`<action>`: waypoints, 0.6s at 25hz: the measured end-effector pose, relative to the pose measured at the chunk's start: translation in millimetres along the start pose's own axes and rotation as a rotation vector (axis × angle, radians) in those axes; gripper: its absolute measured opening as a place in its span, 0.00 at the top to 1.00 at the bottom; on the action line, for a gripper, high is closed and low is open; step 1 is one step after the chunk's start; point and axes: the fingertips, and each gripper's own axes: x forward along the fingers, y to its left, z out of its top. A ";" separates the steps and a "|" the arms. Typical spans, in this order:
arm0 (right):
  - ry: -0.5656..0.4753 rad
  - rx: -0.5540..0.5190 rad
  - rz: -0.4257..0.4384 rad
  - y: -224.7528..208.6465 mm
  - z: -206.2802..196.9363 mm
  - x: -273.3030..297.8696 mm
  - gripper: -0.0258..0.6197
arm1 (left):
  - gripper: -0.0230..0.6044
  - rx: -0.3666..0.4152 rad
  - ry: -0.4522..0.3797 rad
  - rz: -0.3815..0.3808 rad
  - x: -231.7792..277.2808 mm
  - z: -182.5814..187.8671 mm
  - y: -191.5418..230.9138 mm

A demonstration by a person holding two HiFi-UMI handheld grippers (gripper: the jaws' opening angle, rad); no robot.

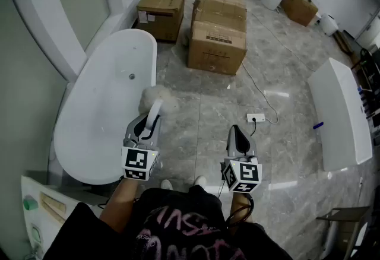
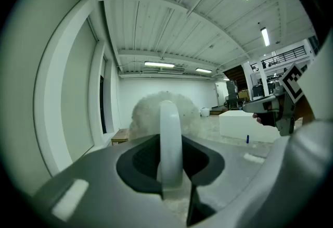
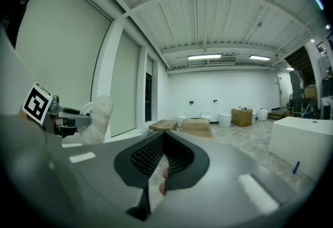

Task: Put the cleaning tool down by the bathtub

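My left gripper is clamped on the tool's white handle, which runs straight out along the jaws to its fluffy end. My right gripper is closed on nothing. In the head view, the fluff hangs over the floor, just beside the tub on my left, so the left hand lowers it. Only the head view shows the tub plainly, and the right gripper view alone shows the tool side-on.
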 end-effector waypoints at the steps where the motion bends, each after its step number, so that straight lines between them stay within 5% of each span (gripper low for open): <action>1: 0.000 -0.002 0.001 1.3 0.6 1.4 0.94 | 0.83 -0.007 0.001 -0.002 0.5 0.2 1.1; 15: -0.024 -0.015 0.011 25.8 2.7 4.8 0.93 | 0.83 0.000 -0.006 -0.027 -7.6 -4.7 12.1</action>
